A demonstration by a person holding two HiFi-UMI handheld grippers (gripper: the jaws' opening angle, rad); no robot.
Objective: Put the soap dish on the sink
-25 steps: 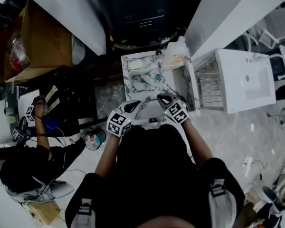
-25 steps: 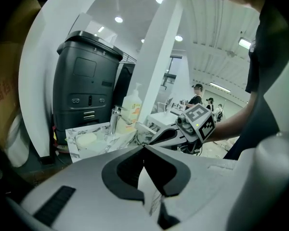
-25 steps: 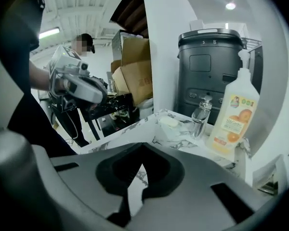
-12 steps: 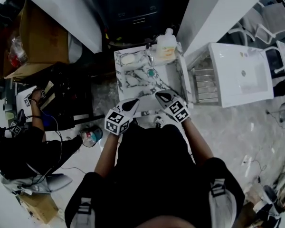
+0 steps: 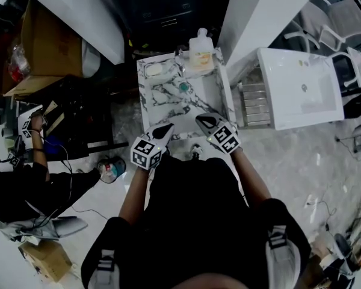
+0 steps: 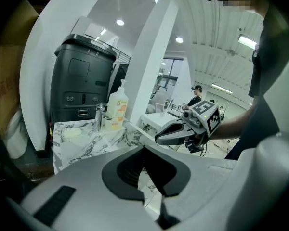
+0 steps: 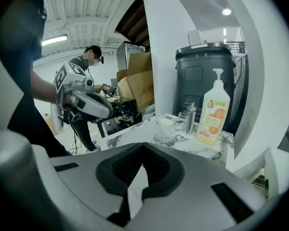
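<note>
Soap dish (image 5: 153, 70) lies on sink (image 5: 212, 95), back-left corner; left tongs (image 5: 168, 127) and right tongs (image 5: 200, 120) closed, empty, at the near rim.

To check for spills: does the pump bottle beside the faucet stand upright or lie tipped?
Upright: the pump bottle stands on its base on the marble sink, nozzle on top.

The marble sink (image 5: 212, 99) carries a soap dish (image 5: 153, 70), faucet (image 7: 189, 115) and pump bottle (image 5: 201, 47).
</note>
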